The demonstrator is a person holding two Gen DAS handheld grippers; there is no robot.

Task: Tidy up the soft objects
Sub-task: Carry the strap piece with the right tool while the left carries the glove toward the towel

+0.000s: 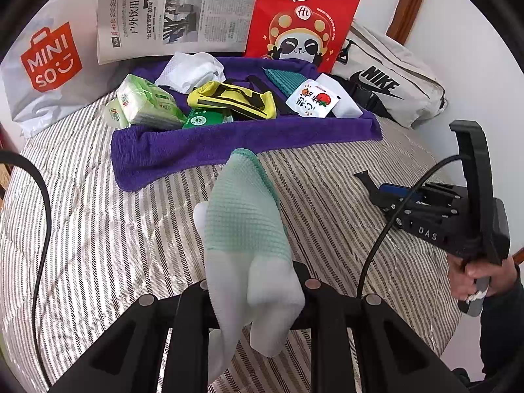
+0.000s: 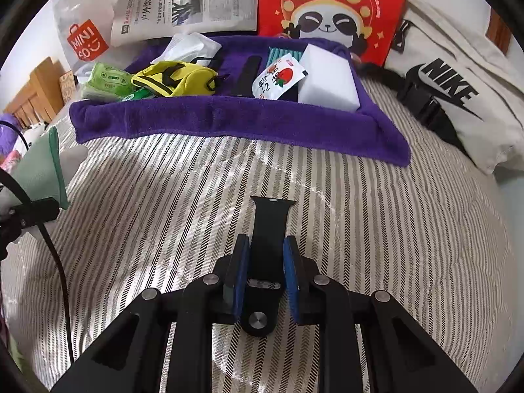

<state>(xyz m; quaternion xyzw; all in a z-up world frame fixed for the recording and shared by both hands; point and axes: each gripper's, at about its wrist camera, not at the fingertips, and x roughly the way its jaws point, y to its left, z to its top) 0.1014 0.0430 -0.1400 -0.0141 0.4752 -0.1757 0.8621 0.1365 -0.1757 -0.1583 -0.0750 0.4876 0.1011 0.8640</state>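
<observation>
My left gripper (image 1: pixel 253 290) is shut on a white and mint-green sock (image 1: pixel 244 219) and holds it above the striped bedcover (image 1: pixel 98 229); the sock also shows at the left edge of the right wrist view (image 2: pixel 41 170). My right gripper (image 2: pixel 267 252) is shut on a black watch strap (image 2: pixel 267 226), whose free end points toward the purple towel (image 2: pixel 229 118). The purple towel (image 1: pixel 183 147) lies ahead with soft items on it: a yellow pouch (image 1: pixel 232 100), green tissue packs (image 1: pixel 147 104), a white sponge (image 2: pixel 329 80) and a strawberry sachet (image 2: pixel 278 77).
Along the back stand a Miniso bag (image 1: pixel 49 62), a newspaper (image 1: pixel 173 13), a red panda paper bag (image 1: pixel 304 16) and a grey Nike bag (image 1: pixel 389 82). The right gripper's body (image 1: pixel 435 209) shows at the right of the left wrist view. A black cable (image 1: pixel 42 229) hangs at the left.
</observation>
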